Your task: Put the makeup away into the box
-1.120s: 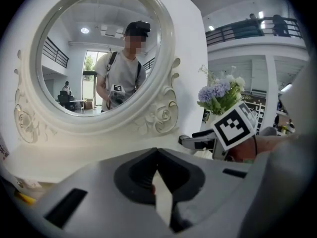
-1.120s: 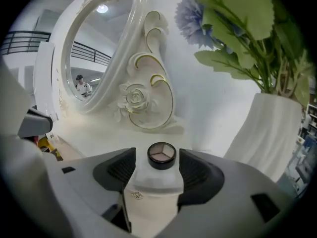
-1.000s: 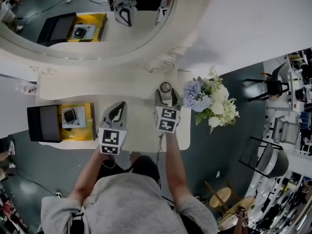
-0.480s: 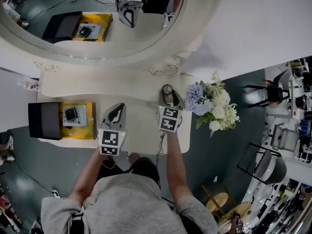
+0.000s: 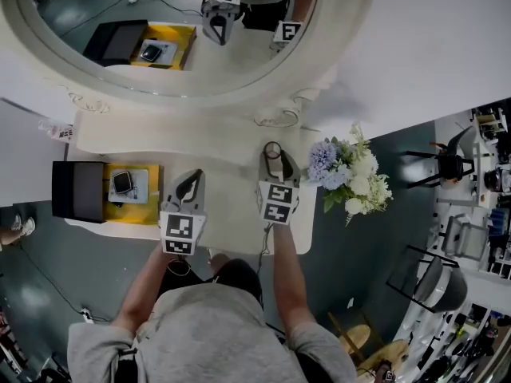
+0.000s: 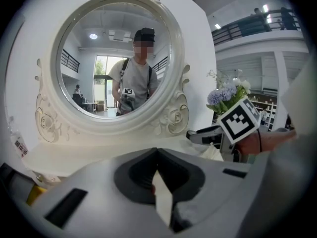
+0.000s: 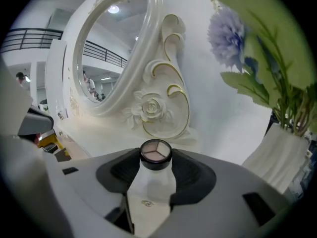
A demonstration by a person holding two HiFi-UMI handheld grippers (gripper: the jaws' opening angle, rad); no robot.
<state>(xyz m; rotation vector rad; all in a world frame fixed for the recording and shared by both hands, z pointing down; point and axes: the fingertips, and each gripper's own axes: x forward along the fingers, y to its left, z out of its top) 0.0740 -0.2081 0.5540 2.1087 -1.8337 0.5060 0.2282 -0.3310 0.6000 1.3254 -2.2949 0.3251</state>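
Closing just now, the jaws of our right gripper (image 7: 155, 158) are pinching the eyeshadow pot (image 7: 155, 151) near the flowers (image 5: 347, 174); those of the left gripper (image 6: 157, 155) are pressing together, empty. We should be carrying it level, firmly, to the box (image 5: 132, 212).

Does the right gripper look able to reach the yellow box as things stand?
Probably, but not straight: the left gripper sits between the yellow box and the right gripper, whose jaws have just been closing on the compact. The box lies open.

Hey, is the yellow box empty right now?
No, a small dark case lies on a grey tray inside the yellow box.
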